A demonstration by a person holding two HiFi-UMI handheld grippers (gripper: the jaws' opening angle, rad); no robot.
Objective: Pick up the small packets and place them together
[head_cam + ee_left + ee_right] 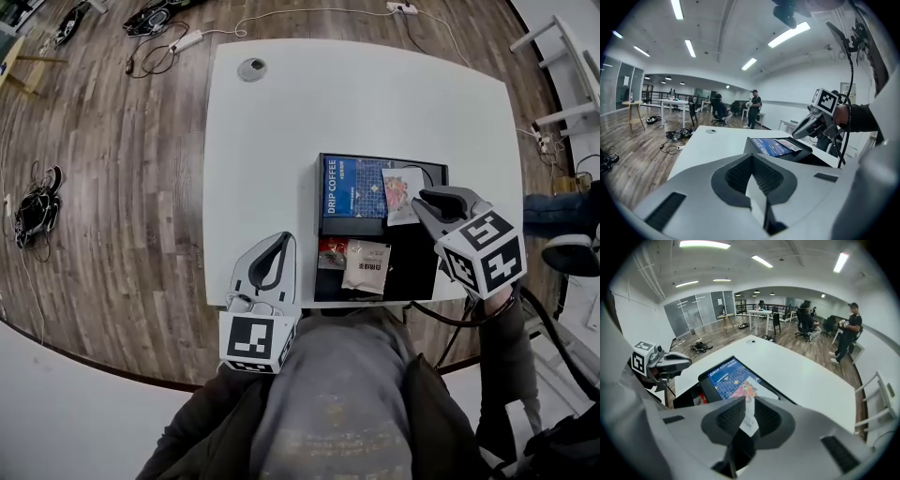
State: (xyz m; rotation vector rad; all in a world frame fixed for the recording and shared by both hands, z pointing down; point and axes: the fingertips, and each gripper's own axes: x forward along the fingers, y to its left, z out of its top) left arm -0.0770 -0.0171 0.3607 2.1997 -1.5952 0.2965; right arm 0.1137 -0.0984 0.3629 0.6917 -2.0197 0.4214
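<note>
A black tray (pixel 418 270) lies at the table's near edge. In it are a blue DRIP COFFEE box (pixel 351 186), a beige packet (pixel 367 267) and a red packet (pixel 331 253). A floral packet (pixel 401 192) rests on the blue box's right side. My right gripper (pixel 423 199) is at that packet's right edge; in the right gripper view the floral packet's (pixel 746 391) white end sits between the slightly parted jaws of the right gripper (pixel 749 404), with a gap beside it. My left gripper (pixel 283 240) rests shut and empty, left of the tray.
The white table (pixel 356 103) has a round cable port (pixel 251 68) at its far left. Cables and a power strip (pixel 187 40) lie on the wood floor beyond. A white rack (pixel 572 66) stands to the right. People (pixel 850 329) are far off in the room.
</note>
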